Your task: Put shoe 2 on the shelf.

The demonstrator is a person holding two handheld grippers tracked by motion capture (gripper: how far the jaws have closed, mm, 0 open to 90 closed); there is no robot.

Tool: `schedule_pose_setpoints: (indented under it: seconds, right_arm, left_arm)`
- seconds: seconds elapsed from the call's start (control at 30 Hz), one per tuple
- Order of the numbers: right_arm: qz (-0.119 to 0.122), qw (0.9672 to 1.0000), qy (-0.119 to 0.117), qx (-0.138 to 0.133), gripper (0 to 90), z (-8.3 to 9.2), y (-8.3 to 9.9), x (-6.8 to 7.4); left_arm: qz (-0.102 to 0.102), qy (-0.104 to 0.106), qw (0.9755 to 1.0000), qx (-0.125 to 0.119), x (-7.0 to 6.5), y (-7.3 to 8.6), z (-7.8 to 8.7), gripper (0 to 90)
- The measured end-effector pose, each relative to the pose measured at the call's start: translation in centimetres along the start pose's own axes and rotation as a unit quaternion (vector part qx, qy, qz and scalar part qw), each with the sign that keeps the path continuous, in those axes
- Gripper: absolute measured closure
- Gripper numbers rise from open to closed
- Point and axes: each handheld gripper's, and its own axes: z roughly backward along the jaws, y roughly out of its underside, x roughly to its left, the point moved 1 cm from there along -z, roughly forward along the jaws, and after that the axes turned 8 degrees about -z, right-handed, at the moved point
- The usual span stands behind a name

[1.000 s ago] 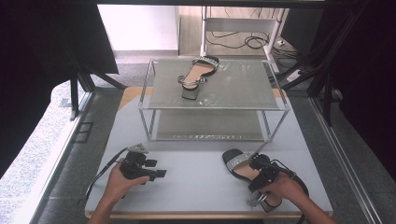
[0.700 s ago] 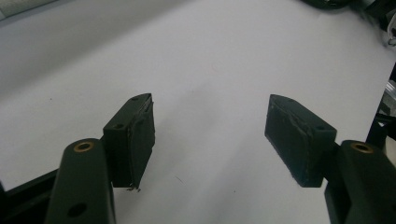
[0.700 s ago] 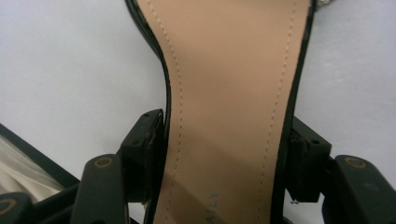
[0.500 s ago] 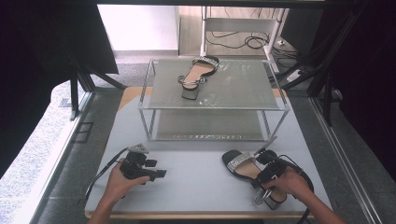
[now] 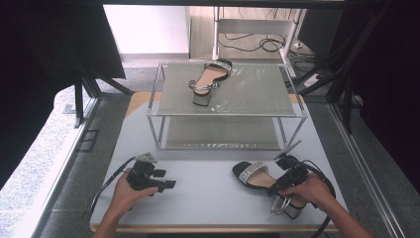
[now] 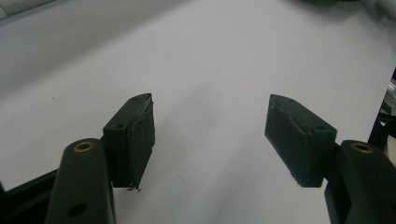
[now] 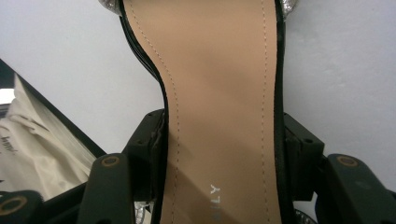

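Black-edged tan-insole block-heel sandal (image 7: 219,93) is lying on the white table (image 5: 208,193), its long axis running straight out between the right gripper (image 7: 224,158) jaws, which have been closing onto its waist, pads touching both edges. Left gripper (image 6: 210,135) is idling wide, well apart.

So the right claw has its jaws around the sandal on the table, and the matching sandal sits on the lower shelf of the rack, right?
Not quite. The matching sandal sits on the top shelf of the rack, not the lower one, as the high view shows. The rest holds: the right claw has its jaws on either side of the sandal on the table, pressing its edges in the right gripper view.
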Motion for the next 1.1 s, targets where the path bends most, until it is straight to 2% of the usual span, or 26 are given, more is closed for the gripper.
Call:
schedule_pose_setpoints:
  seconds: [0.2,0.37,0.4,0.53,0.63,0.8,1.1]
  right_arm:
    - [0.003,0.9998,-0.013,-0.015,43.1,1.1,0.2,0.2]
    - [0.014,0.9989,-0.029,-0.033,43.1,2.9,0.8,1.2]
    - [0.016,0.9983,-0.041,-0.037,43.1,3.5,1.0,1.6]
    - [0.024,0.9969,-0.056,-0.05,43.1,5.0,1.2,2.6]
    - [0.034,0.9951,-0.066,-0.066,43.1,6.6,1.3,3.5]
    - [0.038,0.9912,-0.091,-0.088,43.1,8.9,1.4,4.4]
    - [0.06,0.984,-0.106,-0.13,43.1,12.8,1.1,5.9]
  left_arm:
    - [-0.001,0.001,1.0,0.002,0.0,0.0,-0.1,33.5]
    - [0.0,0.001,1.0,0.001,0.0,0.0,0.1,33.6]
    - [0.0,0.001,1.0,0.0,0.0,0.0,0.1,33.6]
    - [0.0,0.001,1.0,-0.002,0.0,0.0,0.1,33.6]
    - [-0.001,0.0,1.0,-0.003,0.0,0.0,0.2,33.7]
    - [0.002,0.001,1.0,-0.009,0.0,0.0,0.3,33.8]
    - [0.004,0.001,0.9999,-0.013,0.1,-0.1,0.5,33.9]
